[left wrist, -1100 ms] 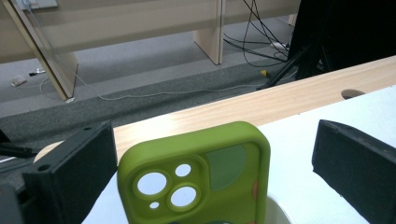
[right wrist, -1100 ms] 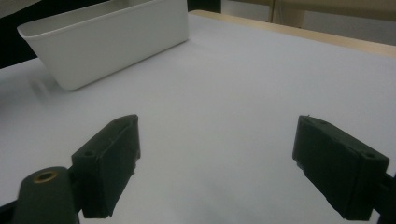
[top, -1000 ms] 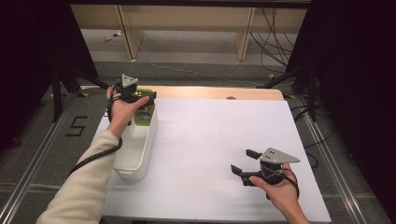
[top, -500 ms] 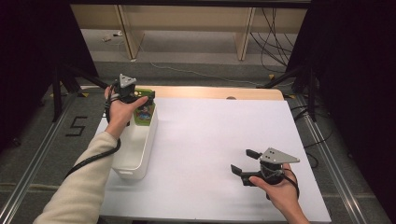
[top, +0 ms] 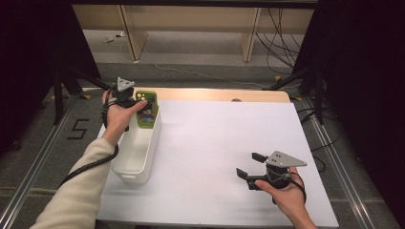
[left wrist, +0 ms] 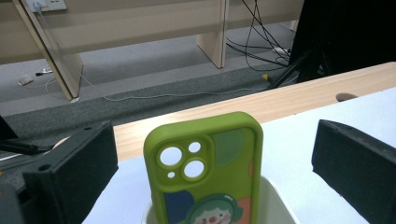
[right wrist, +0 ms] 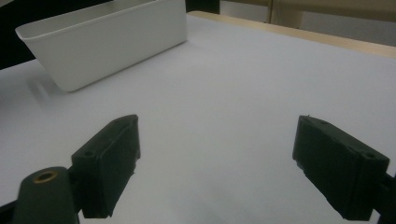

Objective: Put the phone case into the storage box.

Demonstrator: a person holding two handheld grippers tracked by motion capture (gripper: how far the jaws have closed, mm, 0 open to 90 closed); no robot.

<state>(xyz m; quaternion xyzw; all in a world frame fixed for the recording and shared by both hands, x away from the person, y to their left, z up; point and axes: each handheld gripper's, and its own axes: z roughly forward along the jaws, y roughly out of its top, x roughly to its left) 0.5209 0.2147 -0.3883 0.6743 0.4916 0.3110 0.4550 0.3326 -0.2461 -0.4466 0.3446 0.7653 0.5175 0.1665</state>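
Observation:
A green phone case (top: 145, 110) with a cartoon face stands upright at the far end of a white bin (top: 125, 164), its camera cut-outs at the top. In the left gripper view the phone case (left wrist: 205, 168) rises between the two wide-apart jaws, and neither jaw touches it. My left gripper (top: 131, 98) is open and hovers at the bin's far end. My right gripper (top: 249, 164) is open and holds nothing, low over the white table surface near the front right. From there the white bin (right wrist: 107, 42) lies farther off to the left.
A white sheet (top: 224, 129) covers the table, with a strip of bare wood (top: 215, 94) along its far edge. Beyond the table are a grey floor, desk legs and loose cables (top: 282, 28). Dark stands flank both sides.

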